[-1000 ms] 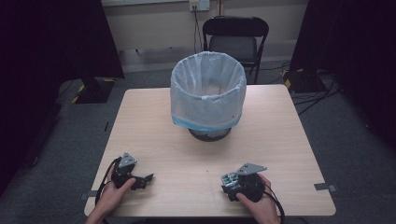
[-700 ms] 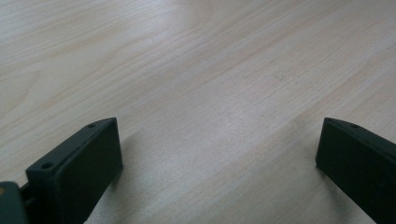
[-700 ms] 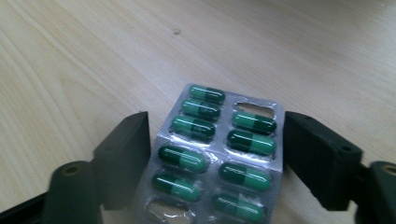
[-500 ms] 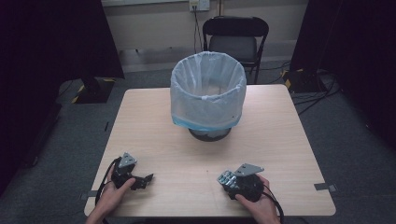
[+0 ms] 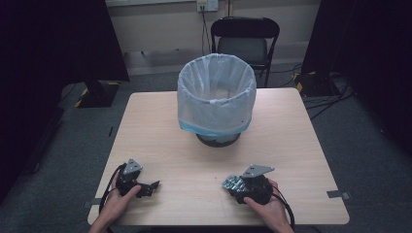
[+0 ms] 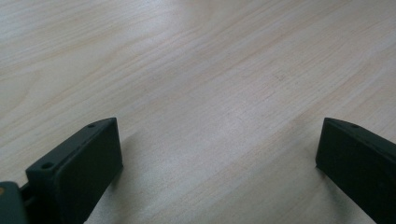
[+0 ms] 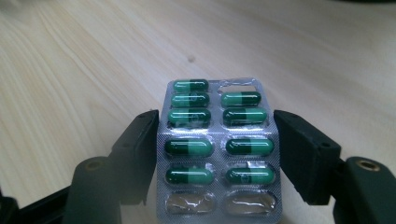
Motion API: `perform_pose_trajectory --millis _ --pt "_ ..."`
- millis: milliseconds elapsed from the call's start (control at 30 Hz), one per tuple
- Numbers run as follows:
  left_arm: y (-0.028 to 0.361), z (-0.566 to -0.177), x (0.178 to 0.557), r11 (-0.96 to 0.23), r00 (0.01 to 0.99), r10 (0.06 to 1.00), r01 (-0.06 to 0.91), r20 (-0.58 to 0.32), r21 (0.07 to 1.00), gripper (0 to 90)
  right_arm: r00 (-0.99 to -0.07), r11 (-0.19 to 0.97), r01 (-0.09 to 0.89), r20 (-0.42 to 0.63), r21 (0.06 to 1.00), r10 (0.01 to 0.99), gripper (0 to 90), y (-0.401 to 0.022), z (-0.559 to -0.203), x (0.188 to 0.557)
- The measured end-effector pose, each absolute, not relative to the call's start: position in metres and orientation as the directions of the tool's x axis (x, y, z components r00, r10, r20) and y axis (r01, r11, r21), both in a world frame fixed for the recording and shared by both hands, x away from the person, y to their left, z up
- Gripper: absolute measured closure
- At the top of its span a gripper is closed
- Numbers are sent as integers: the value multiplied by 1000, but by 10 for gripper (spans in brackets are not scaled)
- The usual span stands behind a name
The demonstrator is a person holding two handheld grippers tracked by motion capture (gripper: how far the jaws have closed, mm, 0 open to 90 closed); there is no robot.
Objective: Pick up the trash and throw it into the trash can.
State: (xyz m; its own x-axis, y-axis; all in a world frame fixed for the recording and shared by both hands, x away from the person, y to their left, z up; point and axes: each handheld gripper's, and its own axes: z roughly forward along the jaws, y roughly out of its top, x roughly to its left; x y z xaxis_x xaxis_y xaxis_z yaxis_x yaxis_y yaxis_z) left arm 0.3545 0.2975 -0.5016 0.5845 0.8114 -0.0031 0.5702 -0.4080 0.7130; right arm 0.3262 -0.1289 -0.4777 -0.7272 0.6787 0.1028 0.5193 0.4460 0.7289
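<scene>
Your right claw [image 5: 232, 183] sits near the front edge of the table [image 5: 291, 131], low over the wood, and its jaws are clamped on the two long sides of a blister pack [image 7: 218, 149] of green capsules. In the right gripper view the pack lies flat between the jaws, foil face up; eight capsules are in place, the top right pocket is torn open and the two pockets nearest the camera are crushed and empty. Your left claw [image 5: 150, 186] rests on the table toward the front left, jaws spread wide with bare wood between them [image 6: 219, 154]. Farther back, at the middle of the table, stands a bin [image 5: 216, 99] lined with a pale bag
</scene>
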Motion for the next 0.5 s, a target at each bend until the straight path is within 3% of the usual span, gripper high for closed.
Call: perform_pose_trajectory --millis 500 --pt "298 -502 355 -410 586 810 570 -3 712 0 -749 417 472 104 777 654 336 -132 -445 338"
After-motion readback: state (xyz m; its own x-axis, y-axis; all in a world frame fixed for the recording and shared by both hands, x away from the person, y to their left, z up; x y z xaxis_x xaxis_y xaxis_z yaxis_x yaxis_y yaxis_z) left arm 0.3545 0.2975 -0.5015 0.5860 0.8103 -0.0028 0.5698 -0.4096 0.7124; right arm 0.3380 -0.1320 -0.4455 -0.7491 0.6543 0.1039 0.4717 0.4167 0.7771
